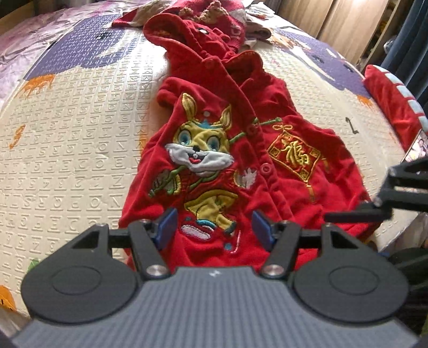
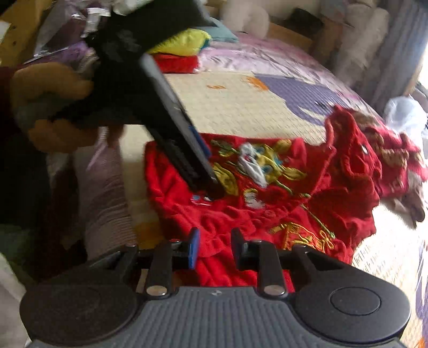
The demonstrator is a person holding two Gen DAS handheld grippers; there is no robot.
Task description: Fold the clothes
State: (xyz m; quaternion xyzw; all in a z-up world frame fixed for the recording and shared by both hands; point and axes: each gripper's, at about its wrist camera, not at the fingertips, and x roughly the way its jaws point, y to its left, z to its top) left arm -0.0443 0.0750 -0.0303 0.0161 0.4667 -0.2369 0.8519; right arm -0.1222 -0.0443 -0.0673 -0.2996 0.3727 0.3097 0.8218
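A red hooded baby jacket with an embroidered rabbit lies front-up on a cream play mat, its hood pointing away from me. My left gripper hovers open over the jacket's bottom hem, its blue pads apart with nothing between them. In the right wrist view the jacket lies sideways, and the left gripper, held by a hand, points down at the rabbit. My right gripper stands open at the jacket's near edge. It also shows as the right gripper by the jacket's right side.
More red clothes are heaped beyond the hood. A red item lies at the mat's right edge. Folded yellow and red clothes sit on a purple sheet. A white plastic bag is at the bed's far side.
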